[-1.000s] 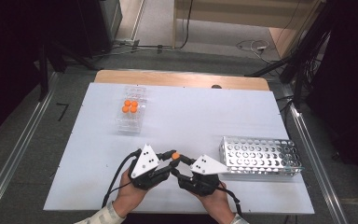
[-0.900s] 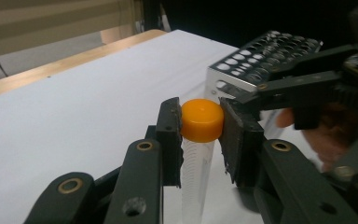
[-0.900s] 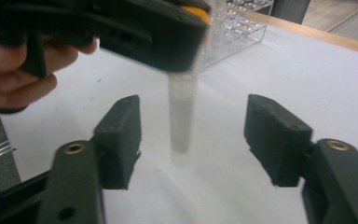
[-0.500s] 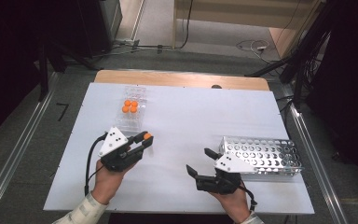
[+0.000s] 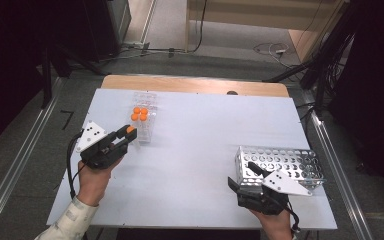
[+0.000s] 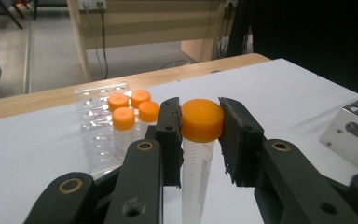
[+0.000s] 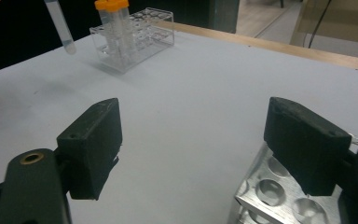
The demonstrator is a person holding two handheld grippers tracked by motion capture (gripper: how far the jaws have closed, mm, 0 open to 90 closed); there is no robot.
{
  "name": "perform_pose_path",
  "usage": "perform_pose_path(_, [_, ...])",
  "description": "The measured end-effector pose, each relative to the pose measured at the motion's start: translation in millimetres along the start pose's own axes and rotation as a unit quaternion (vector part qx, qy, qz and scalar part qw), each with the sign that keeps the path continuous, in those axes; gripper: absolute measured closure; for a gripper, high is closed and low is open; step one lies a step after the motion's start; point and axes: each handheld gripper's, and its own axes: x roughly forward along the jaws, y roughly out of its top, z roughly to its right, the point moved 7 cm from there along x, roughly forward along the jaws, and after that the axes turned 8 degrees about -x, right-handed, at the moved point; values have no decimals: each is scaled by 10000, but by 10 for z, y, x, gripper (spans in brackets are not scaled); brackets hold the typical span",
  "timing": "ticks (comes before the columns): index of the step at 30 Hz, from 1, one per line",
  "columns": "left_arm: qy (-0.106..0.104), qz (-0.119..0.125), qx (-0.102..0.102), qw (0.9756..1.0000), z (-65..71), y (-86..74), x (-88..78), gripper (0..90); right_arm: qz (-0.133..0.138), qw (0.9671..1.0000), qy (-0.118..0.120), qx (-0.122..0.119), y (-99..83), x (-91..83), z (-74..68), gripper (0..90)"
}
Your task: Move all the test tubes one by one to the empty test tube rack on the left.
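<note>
A clear tube with an orange cap (image 6: 202, 120) hangs upright in my left gripper (image 6: 200, 127), whose jaws are shut on the cap. In the high view this left gripper (image 5: 128, 132) sits at the table's left, just beside the clear plastic rack (image 5: 145, 131). That rack holds several orange-capped tubes (image 5: 139, 114) at its far end. My right gripper (image 5: 241, 174) is at the front right, against the near left corner of the perforated metal rack (image 5: 280, 162). Its jaws have just been opening and stand open with nothing between them (image 7: 193, 140).
The white table (image 5: 200, 135) has a wooden strip along its far edge. In the right gripper view the held tube (image 7: 61, 25) and the clear rack (image 7: 133, 32) show far off. The metal rack's corner (image 7: 279, 196) lies under the right jaw.
The two grippers were together at the front middle around the tube. The left one has carried it left and away to the clear rack. The right one has let go and moved right.
</note>
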Motion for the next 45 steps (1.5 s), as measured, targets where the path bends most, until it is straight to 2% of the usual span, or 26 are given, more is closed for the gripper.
perform_pose_path(11, [343,141,-131,9992,-271,143,4,705,-6,9992,-358,204,-106,-147,256,170])
perform_pose_path(15, [465,217,-197,9985,-359,219,26,705,-97,9981,-520,330,-178,-168,377,156])
perform_pose_path(20, [573,311,-226,9976,-431,303,87,705,-174,9971,-610,426,-227,-171,472,140])
perform_pose_path(24, [640,307,-205,9973,-463,337,179,705,-174,9970,-624,416,-226,-172,478,141])
perform_pose_path(34, [819,349,-345,9954,-598,402,396,705,-165,9969,-635,434,-227,-180,483,142])
perform_pose_path(38, [824,257,-345,9957,-616,360,470,705,-144,9969,-636,433,-223,-185,486,143])
perform_pose_path(45, [859,81,-146,9962,-622,189,558,705,-146,9968,-647,440,-223,-186,487,145])
